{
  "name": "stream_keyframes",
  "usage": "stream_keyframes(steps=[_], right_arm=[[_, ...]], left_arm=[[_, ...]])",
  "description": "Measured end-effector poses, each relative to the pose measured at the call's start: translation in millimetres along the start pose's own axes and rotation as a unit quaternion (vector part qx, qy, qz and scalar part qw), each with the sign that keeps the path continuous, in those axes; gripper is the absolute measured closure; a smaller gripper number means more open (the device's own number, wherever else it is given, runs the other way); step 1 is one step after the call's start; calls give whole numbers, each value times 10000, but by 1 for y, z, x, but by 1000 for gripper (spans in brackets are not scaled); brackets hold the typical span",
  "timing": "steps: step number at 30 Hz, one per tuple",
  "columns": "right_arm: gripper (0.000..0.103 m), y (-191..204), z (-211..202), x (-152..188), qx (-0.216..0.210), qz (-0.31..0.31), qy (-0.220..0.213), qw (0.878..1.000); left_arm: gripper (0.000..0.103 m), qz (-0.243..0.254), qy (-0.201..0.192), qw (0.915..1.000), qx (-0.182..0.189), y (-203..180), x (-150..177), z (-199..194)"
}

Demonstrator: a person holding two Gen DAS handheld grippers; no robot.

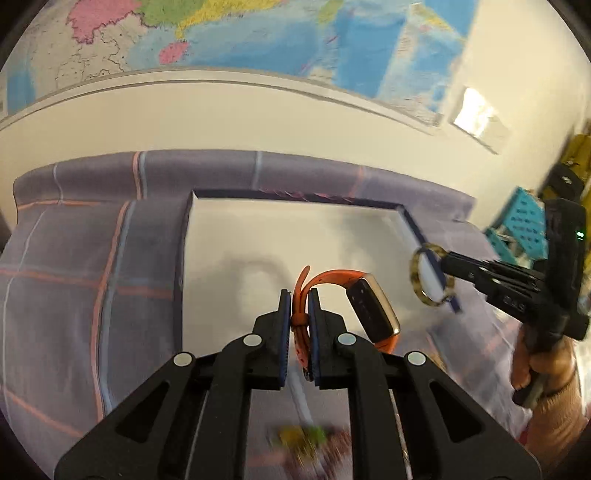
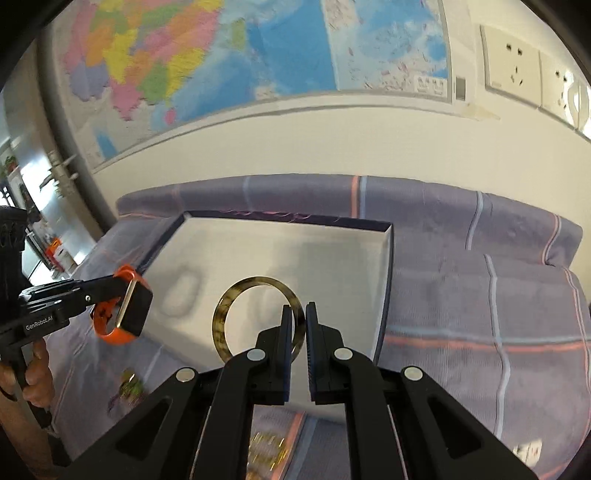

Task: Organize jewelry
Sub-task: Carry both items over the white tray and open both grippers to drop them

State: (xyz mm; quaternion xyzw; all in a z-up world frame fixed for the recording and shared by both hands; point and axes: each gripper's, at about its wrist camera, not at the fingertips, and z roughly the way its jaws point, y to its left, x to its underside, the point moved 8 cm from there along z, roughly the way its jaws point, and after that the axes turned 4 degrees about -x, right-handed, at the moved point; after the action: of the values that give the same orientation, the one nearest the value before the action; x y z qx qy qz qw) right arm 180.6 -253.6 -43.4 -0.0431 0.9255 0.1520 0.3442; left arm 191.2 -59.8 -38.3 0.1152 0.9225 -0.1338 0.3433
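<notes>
Only readable text I get: "GenRobot.AI" in white on the black body of my left gripper (image 2: 122, 291), seen from the right wrist view. My right gripper (image 1: 448, 258) carries raised lettering on its body, too blurred to read. The wall map (image 2: 207, 62) print is too small and smeared.

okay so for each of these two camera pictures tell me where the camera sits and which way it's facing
Left wrist: on the left hand-held gripper, facing down over the white tray toward the wall map; it grips an orange watch; the right hand shows.
Right wrist: on the right hand-held gripper, facing the same way; it pinches a mottled bangle; the left hand shows.
Shared: tray, map, plaid cloth, both grippers with their loads.
</notes>
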Motion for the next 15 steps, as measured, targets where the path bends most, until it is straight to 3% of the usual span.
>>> stream_keyframes(steps=[8,15], right_arm=[[96,-24,52,-26,231,336,241,9989],[96,-26,69,-38,389,409,292,9980]], left_arm=[[93,-448,365,9981,-230,25,-31,60],[93,-614,726,9943,-490,33,-46,100]])
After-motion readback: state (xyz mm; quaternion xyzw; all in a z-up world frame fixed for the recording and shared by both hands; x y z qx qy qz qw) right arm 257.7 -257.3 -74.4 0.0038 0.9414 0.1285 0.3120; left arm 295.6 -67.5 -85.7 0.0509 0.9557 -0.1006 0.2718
